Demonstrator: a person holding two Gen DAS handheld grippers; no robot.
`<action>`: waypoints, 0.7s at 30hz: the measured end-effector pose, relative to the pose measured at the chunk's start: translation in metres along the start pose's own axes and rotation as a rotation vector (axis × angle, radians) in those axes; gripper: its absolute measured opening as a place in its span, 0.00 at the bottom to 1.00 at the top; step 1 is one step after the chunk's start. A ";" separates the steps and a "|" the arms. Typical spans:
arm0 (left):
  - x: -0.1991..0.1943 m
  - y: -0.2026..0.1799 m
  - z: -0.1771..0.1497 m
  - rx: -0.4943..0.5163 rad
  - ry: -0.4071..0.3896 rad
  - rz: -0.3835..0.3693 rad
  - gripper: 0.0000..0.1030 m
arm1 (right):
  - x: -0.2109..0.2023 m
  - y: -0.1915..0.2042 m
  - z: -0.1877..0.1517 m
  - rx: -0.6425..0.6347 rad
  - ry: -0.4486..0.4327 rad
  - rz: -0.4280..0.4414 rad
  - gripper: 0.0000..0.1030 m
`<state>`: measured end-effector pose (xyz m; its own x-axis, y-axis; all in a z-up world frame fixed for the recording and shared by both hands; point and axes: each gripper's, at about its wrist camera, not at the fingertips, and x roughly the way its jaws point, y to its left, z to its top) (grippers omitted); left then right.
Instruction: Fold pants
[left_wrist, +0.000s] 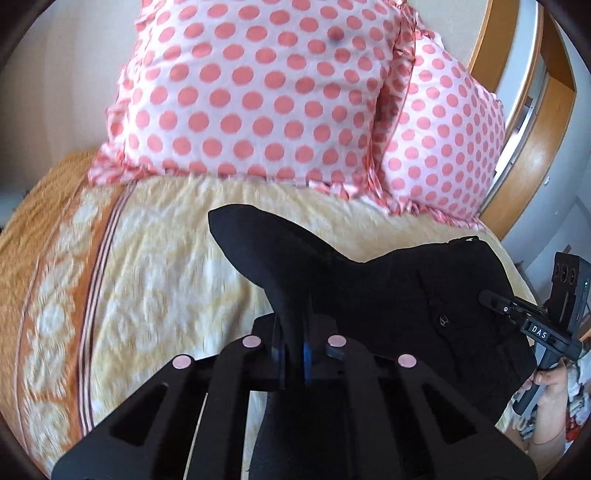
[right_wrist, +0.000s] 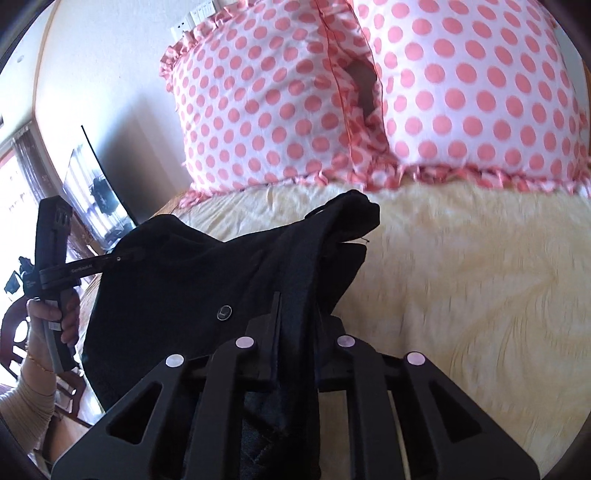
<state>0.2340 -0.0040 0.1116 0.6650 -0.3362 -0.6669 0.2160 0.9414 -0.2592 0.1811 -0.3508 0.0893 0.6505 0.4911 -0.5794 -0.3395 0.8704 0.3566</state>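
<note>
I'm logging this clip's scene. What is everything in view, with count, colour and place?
Pants: one, black, held up above the bed between both grippers.
Pillows: two, white with pink dots, side by side at the head of the bed.
Bedspread: one, cream with orange border, covering the bed.
Headboard: one, wood, behind the pillows.
Left gripper: black, fingers shut on pants.
Right gripper: black, fingers shut on pants.

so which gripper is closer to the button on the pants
Right. The right gripper clamps the pants just beside the button; the left gripper clamps the same pants at the other edge, farther from it.
</note>
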 end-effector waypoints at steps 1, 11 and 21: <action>0.005 0.001 0.012 -0.002 -0.016 0.008 0.05 | 0.009 -0.002 0.013 0.004 -0.010 -0.010 0.12; 0.108 0.037 0.048 -0.036 0.111 0.172 0.15 | 0.081 -0.021 0.034 0.009 0.123 -0.219 0.17; 0.018 0.003 0.021 0.102 -0.131 0.291 0.59 | 0.009 0.001 0.017 -0.103 -0.056 -0.475 0.61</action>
<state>0.2616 -0.0061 0.1139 0.7942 -0.0531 -0.6054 0.0702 0.9975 0.0046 0.1985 -0.3464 0.0971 0.7843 0.0387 -0.6191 -0.0600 0.9981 -0.0136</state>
